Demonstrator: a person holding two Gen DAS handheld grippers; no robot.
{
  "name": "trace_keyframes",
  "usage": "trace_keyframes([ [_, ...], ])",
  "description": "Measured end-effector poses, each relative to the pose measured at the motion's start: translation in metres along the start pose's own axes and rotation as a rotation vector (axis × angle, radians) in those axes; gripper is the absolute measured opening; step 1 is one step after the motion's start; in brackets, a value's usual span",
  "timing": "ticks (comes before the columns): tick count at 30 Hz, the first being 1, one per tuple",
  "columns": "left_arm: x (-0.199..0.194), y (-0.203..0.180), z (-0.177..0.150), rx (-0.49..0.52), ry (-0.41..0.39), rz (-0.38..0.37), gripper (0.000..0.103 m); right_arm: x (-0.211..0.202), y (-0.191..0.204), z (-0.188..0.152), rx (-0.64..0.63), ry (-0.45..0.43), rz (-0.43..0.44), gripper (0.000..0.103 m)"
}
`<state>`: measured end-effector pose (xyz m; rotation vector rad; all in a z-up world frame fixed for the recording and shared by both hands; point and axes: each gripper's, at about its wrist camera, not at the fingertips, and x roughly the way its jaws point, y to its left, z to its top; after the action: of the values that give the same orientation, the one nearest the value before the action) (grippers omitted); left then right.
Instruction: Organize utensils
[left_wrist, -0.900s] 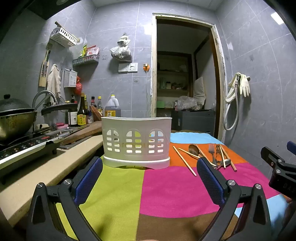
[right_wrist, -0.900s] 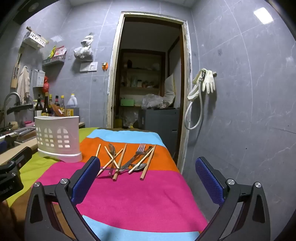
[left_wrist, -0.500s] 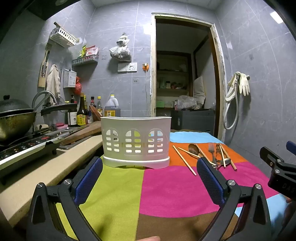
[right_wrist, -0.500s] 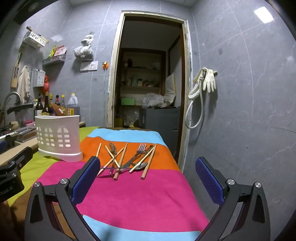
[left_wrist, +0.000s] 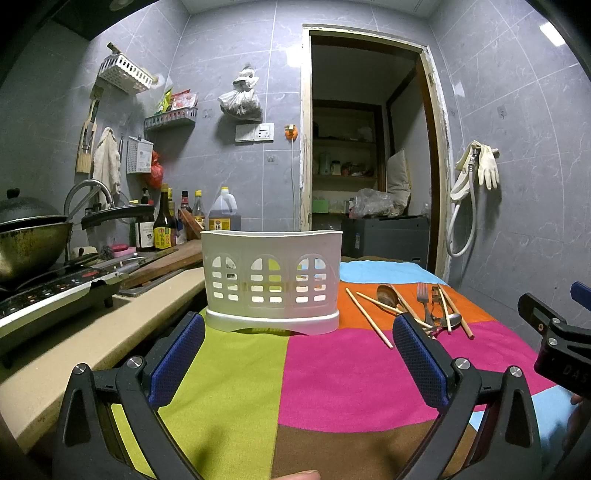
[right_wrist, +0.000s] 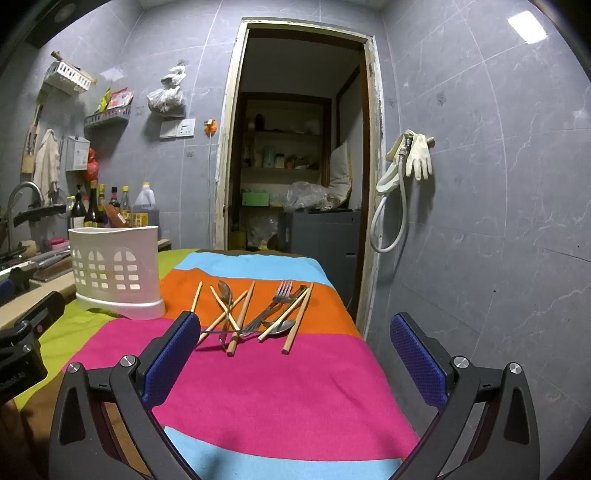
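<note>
We hold the left gripper low over the striped tablecloth, its blue-padded jaws spread wide with nothing between them. Straight ahead of it the white utensil caddy stands upright on the cloth, straddling the lime-green and orange bands, close to the counter edge. Through its arched cut-outs we see light and the cloth behind; whether anything is inside we cannot tell.

Our right gripper is likewise spread wide and empty, hovering above the pink band. Beyond it the utensils lie in a loose pile where the orange band meets the pink one, well apart from both grippers and to the right of the caddy. In that pile we make out several wooden chopsticks, some crossing one another, a metal fork with its tines pointing away from us, one spoon with its bowl at the far end, and a second spoon whose bowl lies at the near end between two chopsticks. One chopstick lies alone on the left, nearest the caddy, without touching it.

From the left wrist view the same pile sits to the right of the caddy, partly hidden behind the gripper's right finger, and the body of the right gripper shows at the frame's right edge.

To the left, on the counter, a wok rests on a cooktop, with sauce bottles behind it.
</note>
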<state>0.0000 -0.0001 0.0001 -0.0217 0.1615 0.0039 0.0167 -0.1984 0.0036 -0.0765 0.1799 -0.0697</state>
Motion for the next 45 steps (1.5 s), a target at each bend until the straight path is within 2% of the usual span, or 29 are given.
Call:
trace_keyframes([
  [45,0.0001,0.0002,0.0001,0.001,0.007,0.000,0.100,0.0020,-0.0005,0.0003,0.004,0.009,0.002,0.103],
])
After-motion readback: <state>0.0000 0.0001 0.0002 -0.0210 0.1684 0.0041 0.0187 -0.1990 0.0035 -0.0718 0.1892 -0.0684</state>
